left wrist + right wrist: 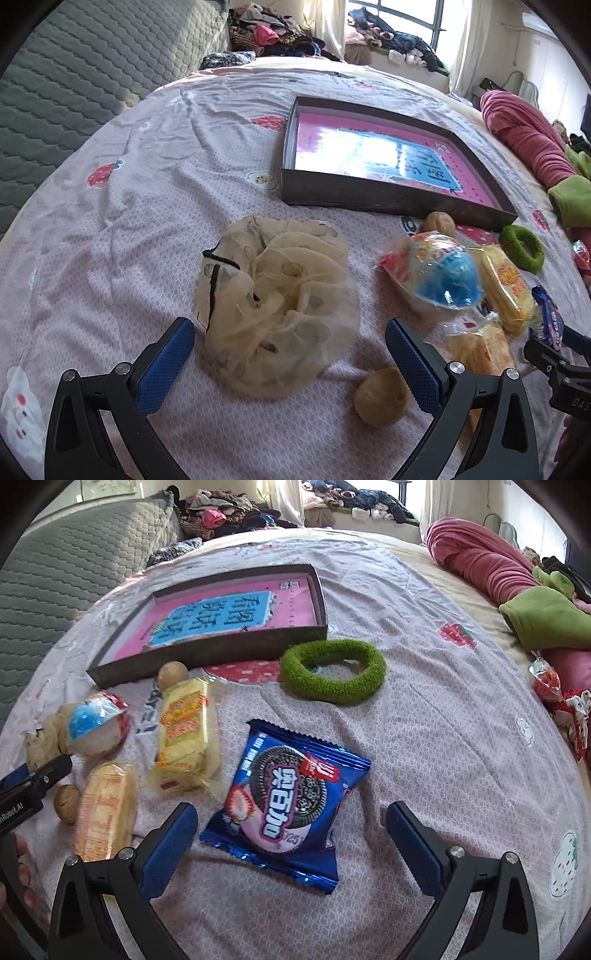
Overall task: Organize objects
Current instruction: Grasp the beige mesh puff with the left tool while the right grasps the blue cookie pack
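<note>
Two grippers, left gripper (290, 363) and right gripper (291, 843), gape empty; I centre the right over the blue foil biscuit packet (286, 803), clamping its flat middle.

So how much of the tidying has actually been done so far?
Nothing looks put away: the shallow dark box with the pink printed bottom holds no items. Nothing is in hand either; the left tongs hang open around the cream gauzy scrunchie, the right tongs open around the blue cookie packet. The green fuzzy ring, yellow snack packs and walnuts remain loose on the bedsheet.
</note>
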Demonstrator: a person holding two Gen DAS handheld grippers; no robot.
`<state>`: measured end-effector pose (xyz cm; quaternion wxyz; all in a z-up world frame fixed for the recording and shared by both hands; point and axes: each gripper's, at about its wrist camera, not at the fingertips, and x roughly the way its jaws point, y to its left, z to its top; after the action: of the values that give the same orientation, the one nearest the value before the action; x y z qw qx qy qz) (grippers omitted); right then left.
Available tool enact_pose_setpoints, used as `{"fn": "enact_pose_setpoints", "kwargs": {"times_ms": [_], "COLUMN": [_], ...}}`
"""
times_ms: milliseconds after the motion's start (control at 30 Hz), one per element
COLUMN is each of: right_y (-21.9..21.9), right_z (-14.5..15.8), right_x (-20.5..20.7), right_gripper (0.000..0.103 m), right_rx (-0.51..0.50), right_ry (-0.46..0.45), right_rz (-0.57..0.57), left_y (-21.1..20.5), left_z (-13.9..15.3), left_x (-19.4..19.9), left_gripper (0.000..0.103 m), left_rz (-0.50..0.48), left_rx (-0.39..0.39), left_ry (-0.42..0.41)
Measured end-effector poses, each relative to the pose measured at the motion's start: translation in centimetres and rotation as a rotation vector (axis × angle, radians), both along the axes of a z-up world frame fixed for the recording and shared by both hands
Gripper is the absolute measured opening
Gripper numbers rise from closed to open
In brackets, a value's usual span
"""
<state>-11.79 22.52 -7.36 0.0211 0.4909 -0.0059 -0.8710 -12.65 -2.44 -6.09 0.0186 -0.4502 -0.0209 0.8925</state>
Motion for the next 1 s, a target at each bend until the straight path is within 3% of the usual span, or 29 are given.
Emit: {"fn": "enact_pose_setpoints", "kwargs": {"times_ms": [233,367,433,467,500,767,1000], "right_y": [0.3,0.3,0.3,0.3,0.3,0.9,1.0], "right_z": [-0.2,0.0,0.0,0.0,0.0,0.2,0.7], "right_x": [-0.2,-0.2,-0.1,-0.1,-0.1,0.1,0.9], "right_gripper": [0.091,0.077,0.074,0.072,0.071,0.067,0.066], "right_rx": [-0.04,-0.038,-0.037,-0.032,-0.029,-0.055,-0.066], "right_ry": [-0.009,-0.002,-0.004,-0.006,-0.005,0.009,0.025], "right_rz": [-0.003,0.002,0.004,0.007,0.008,0.004,0.015], "left_y": [0.0,0.3,0.5,0.6,0.7,0.9,0.8], "left_z": [-0.2,0.1,0.3,0.3,0.2,0.0,0.2], "left_x": [-1.0,-0.9,-0.9,-0.9,-1.0,-1.2,-1.0], "left_gripper": [0.1,0.093,0.073,0.055,0.049,0.024,0.015], "left_rz": [-0.021,-0.038,-0.047,-0.048,-0.048,-0.067,-0.087], "left_rx": [0.003,0.025,0.037,0.036,0.032,0.067,0.103], "left_ry": [0.001,0.019,0.022,0.019,0.014,0.005,0.011]}}
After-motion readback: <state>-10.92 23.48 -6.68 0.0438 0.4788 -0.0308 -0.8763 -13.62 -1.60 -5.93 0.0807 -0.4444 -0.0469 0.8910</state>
